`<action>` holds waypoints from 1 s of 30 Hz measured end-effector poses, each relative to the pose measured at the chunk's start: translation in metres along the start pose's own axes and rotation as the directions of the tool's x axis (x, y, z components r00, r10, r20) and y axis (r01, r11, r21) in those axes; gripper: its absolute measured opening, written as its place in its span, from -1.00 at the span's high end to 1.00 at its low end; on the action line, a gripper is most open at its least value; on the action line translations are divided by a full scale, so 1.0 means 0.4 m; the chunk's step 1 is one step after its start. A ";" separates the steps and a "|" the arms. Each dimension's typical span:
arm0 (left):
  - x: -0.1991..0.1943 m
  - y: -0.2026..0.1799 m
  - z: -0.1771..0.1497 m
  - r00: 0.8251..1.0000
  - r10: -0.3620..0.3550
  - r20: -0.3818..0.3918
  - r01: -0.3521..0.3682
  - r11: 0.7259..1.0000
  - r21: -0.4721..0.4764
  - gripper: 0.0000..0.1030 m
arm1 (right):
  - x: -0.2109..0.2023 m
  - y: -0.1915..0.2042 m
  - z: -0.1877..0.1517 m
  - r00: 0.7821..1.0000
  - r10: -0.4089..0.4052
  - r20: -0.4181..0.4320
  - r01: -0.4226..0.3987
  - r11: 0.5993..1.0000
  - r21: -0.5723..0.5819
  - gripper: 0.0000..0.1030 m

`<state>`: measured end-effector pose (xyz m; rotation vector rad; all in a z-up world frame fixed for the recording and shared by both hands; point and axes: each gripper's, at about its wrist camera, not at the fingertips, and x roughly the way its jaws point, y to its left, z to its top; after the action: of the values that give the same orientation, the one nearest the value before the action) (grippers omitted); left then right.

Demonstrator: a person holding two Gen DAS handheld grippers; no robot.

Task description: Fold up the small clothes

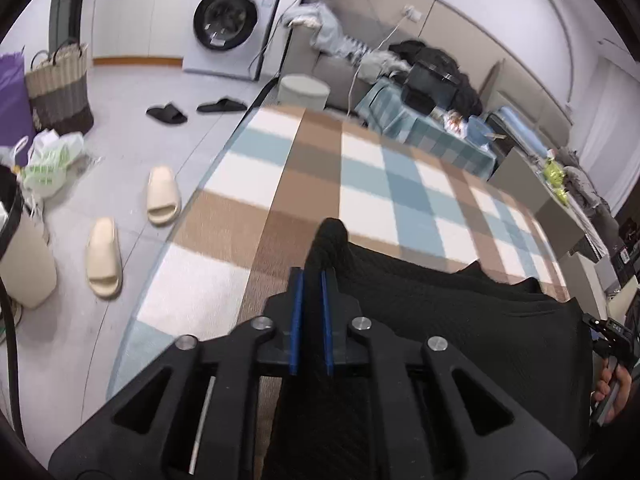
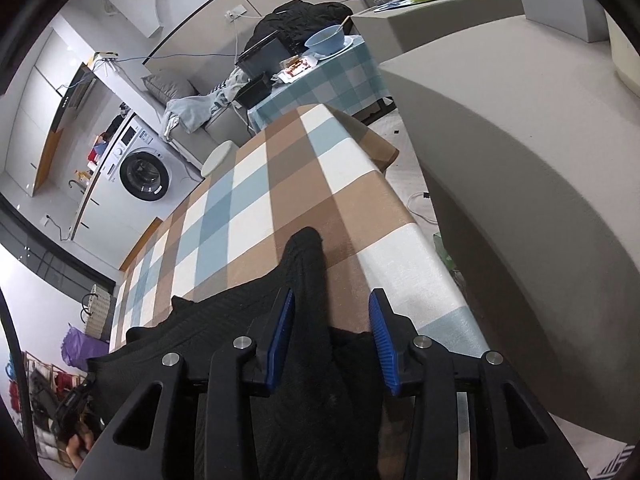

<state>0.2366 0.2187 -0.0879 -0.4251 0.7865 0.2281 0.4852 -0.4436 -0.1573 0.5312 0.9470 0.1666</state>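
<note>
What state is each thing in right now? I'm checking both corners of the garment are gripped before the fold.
left gripper: shut on a raised corner of the black garment.
right gripper: open, the other corner between its pads, unpinched.
black garment: spread on the checked tablecloth, not yet folded.
checked tablecloth: flat over the table.
washing machine: door closed.

Black garment point(image 2: 304, 280) between parted fingers point(image 2: 280, 328), checked tablecloth point(image 2: 280, 184)

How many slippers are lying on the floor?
4. Two black slippers lie in front of the washing machine; two cream slippers lie nearer, beside the checked table. The table might hide more.
</note>
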 end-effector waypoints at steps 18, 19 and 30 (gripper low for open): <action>-0.174 -0.007 -0.221 0.999 0.009 -0.045 -0.007 0.998 0.058 -0.17 | -0.145 -0.002 -0.202 0.997 -0.028 -0.071 0.012 0.976 -0.218 0.24; -0.185 -0.006 -0.238 0.999 0.009 -0.045 -0.007 0.998 0.060 -0.19 | -0.149 -0.003 -0.218 0.997 -0.017 -0.072 0.000 0.973 -0.230 0.35; -0.253 -0.025 -0.377 0.995 0.010 -0.097 0.003 0.992 0.129 -0.19 | -0.212 0.022 -0.262 1.000 -0.022 -0.020 0.014 0.942 -0.335 0.86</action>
<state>0.0750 0.1376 -0.1063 -0.3141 0.8926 0.1596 0.3518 -0.4291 -0.1401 0.2059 0.9224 0.3124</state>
